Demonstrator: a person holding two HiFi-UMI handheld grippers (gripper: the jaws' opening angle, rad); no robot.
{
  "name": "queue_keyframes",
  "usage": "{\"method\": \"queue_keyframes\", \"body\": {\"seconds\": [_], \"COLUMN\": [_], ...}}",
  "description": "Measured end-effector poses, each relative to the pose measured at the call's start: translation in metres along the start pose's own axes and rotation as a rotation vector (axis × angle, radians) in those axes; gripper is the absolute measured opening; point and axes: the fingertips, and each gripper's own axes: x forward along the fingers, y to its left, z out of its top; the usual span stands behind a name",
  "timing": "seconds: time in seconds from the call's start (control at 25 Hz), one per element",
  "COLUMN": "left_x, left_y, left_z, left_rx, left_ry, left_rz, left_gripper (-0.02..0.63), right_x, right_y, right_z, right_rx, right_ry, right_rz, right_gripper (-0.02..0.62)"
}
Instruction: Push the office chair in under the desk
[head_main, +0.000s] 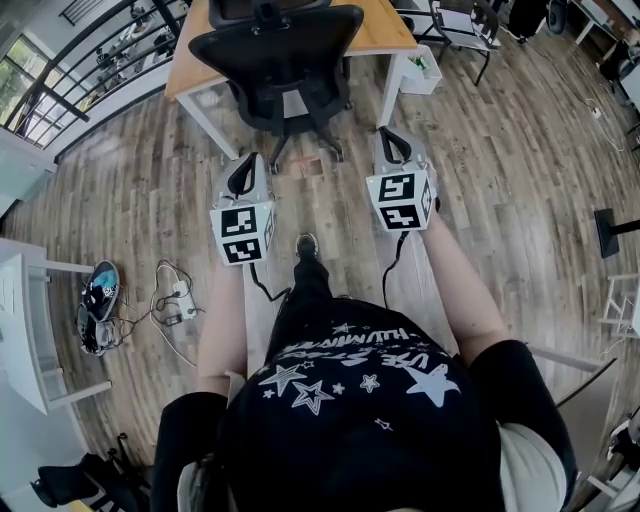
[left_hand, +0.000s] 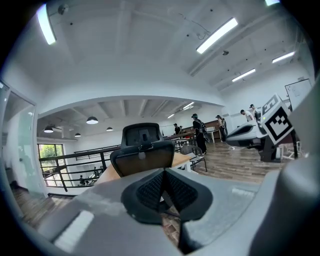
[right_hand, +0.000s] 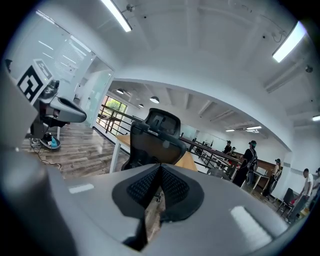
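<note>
A black mesh-backed office chair (head_main: 280, 60) stands at the wooden desk (head_main: 385, 35), its back toward me and its wheeled base out on the floor. In the left gripper view the chair (left_hand: 142, 152) rises just beyond the jaws, and in the right gripper view the chair (right_hand: 156, 140) does too. My left gripper (head_main: 243, 172) and right gripper (head_main: 392, 145) are held side by side a short way behind the chair, touching nothing. Both are shut and empty, their black pads (left_hand: 155, 189) (right_hand: 172, 187) meeting at the tips.
A white bin (head_main: 420, 70) sits right of the desk leg. A shoe (head_main: 100, 290), a power strip and cables (head_main: 172, 300) lie on the floor at left beside a white table (head_main: 25, 330). A black railing (head_main: 80, 60) runs behind; other people stand at far desks (right_hand: 247, 160).
</note>
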Motion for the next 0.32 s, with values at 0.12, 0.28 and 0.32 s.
{"method": "queue_keyframes", "body": {"seconds": [0.12,0.28,0.32], "left_x": [-0.0018,-0.0010,-0.0007], "left_y": [-0.0011,-0.0027,-0.0031], "left_z": [0.0027,-0.0019,-0.0037], "left_rx": [-0.010,-0.022,-0.025], "left_ry": [-0.009,-0.005,-0.002], "left_rz": [0.004,-0.005,-0.007], "left_gripper": [0.002,0.002,0.002], "right_x": [-0.0024,-0.0022,-0.0018], "right_y": [-0.0003,0.0001,0.0004], "right_z": [0.0000,-0.0045,-0.0062], "right_rx": [0.028,0.062,0.069], "right_ry": [-0.007,-0.001,0.002], "right_rz": [0.007,0.020,0.023], "right_gripper": [0.002,0.002,0.002]}}
